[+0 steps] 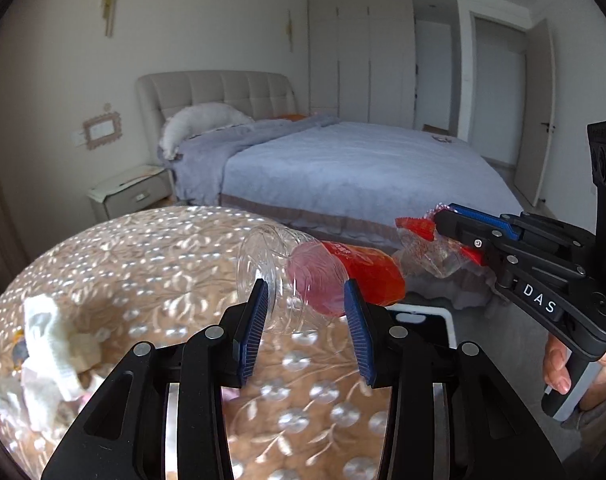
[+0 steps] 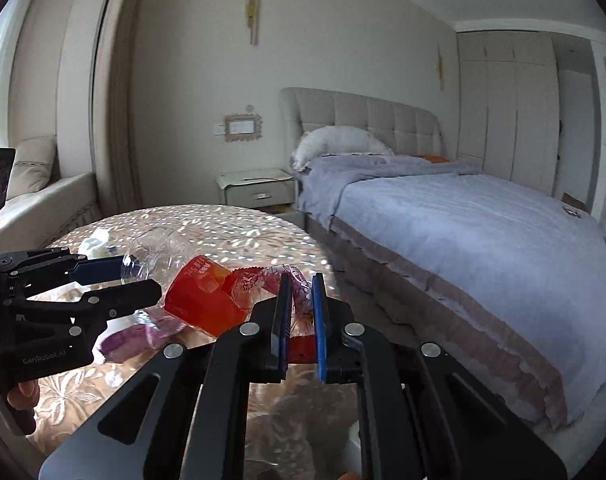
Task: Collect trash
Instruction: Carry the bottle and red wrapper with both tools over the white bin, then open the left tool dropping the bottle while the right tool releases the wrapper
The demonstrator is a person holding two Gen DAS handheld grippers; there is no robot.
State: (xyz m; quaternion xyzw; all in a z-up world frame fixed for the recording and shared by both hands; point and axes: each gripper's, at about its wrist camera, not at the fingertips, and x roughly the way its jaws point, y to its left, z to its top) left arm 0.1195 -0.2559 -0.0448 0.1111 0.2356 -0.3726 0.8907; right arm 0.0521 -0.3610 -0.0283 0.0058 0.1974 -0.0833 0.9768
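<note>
A clear plastic bottle point(image 1: 279, 268) with a red label point(image 1: 367, 272) and pink liquid lies across the round table point(image 1: 143, 264). My left gripper point(image 1: 309, 312) is shut on the clear bottle, its blue pads on either side of the body; it also shows in the right wrist view point(image 2: 115, 276). My right gripper point(image 2: 301, 312) is shut on a crinkled clear-and-red snack wrapper point(image 2: 275, 276), held just right of the bottle; in the left wrist view it point(image 1: 443, 224) holds the wrapper point(image 1: 427, 244) over the table's edge.
Crumpled white tissues point(image 1: 51, 344) lie at the table's left. A white bin rim point(image 1: 423, 316) stands below the table's right edge. A bed with a blue cover point(image 1: 363, 168) and a nightstand point(image 1: 131, 192) stand behind. A sofa point(image 2: 35, 196) is at left.
</note>
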